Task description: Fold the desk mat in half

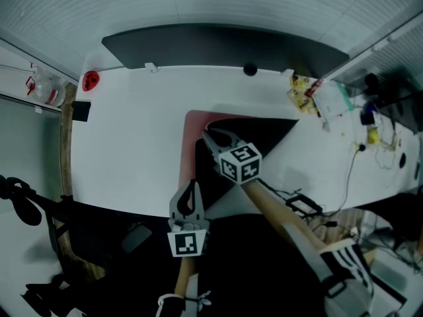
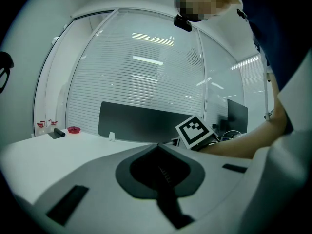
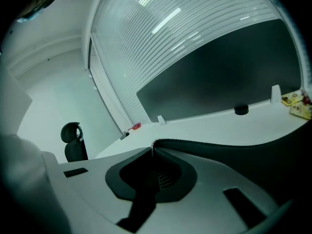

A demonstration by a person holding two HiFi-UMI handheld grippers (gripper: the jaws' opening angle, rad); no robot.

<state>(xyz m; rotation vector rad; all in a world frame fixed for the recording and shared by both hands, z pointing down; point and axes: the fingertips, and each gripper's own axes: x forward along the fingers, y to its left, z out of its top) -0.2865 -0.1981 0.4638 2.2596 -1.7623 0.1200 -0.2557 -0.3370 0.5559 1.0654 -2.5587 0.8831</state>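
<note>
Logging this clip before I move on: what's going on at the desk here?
A person with a two-jaw tool in each hand is working on the desk mat, which lies on the white desk. The right tool is shut on the mat's stitched edge and holds that part up off the desk, with a pink strip of the mat showing beyond it. The left tool is shut and empty, near the desk's front edge. The fold is not yet finished.

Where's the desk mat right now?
Head view: the desk mat lies centrally on the white desk, its edge pinched by the right hand-held gripper.
</note>
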